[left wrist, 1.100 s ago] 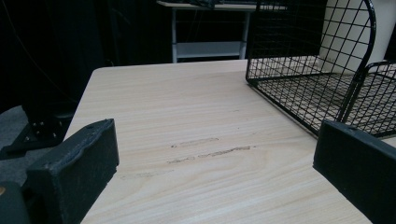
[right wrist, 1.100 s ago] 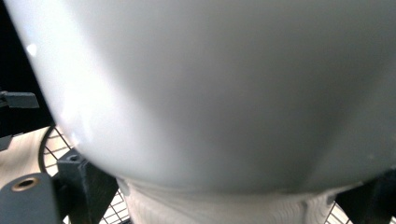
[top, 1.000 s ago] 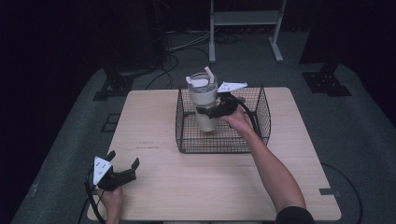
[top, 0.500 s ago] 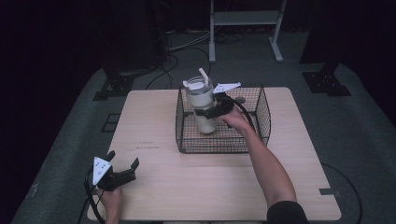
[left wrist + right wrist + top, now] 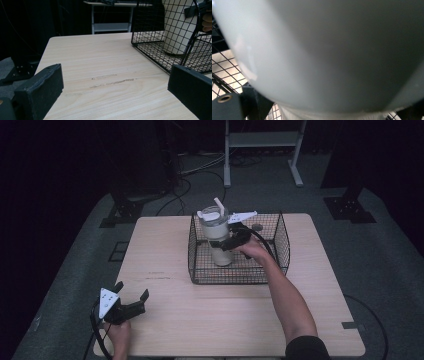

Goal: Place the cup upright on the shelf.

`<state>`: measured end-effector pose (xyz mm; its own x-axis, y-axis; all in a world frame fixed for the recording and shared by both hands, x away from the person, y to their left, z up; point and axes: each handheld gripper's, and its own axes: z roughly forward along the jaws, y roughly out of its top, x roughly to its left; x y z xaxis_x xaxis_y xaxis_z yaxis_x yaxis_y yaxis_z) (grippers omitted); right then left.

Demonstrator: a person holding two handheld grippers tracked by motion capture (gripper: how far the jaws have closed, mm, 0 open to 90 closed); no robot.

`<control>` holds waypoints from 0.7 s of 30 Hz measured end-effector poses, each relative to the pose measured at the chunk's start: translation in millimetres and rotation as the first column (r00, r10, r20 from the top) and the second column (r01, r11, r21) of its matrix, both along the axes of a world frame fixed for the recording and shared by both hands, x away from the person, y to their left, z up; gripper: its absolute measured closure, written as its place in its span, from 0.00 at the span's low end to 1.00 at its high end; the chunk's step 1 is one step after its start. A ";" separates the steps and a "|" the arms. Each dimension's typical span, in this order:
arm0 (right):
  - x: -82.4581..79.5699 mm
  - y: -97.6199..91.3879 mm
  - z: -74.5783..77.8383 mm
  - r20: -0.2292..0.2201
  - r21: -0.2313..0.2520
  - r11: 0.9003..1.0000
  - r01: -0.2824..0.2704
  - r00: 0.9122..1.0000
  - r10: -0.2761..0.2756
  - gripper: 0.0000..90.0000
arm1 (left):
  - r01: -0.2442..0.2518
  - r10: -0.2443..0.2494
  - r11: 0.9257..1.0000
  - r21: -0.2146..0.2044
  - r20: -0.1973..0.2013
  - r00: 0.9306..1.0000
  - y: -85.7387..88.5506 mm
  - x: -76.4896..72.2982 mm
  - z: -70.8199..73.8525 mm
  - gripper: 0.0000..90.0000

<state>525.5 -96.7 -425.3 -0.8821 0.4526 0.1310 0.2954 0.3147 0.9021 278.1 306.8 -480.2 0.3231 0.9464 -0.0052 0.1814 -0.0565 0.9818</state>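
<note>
High view first, nearest edge: I am holding the left hand-held gripper [image 5: 131, 301] low at the front left corner of the counter [image 5: 200, 320], its jaws spread wide with nothing between them, and my left hand [image 5: 118, 336] is sitting just behind it at the counter's edge. Left gripper view is showing me those same two black jaws standing far apart over bare wood, with a few scuff marks on the grain between them and the wire basket [image 5: 160, 53] rising beyond on the right. Farther in, my right forearm is reaching across the counter and over the basket's near wall. Inside the wire basket [image 5: 280, 245] I am clamping the right hand-held gripper [image 5: 226, 241] onto the side of the cream tumbler [image 5: 216, 237], about halfway up its body. Right gripper view is looking straight at the tumbler's pale wall [image 5: 332, 55], pressed close, with basket mesh visible at the lower left. I am keeping the tumbler upright in the left half of the basket, its lid and straw [image 5: 218, 204] standing above the rim. Beyond the counter, a white frame [image 5: 262, 140] is standing on the floor.
</note>
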 end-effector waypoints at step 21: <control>-8.4 -15.0 -5.2 0.057 0.011 1.000 0.014 0.998 -0.014 0.02 | 0.002 -0.002 1.000 0.005 0.000 1.000 -0.8 0.4 0.0 0.00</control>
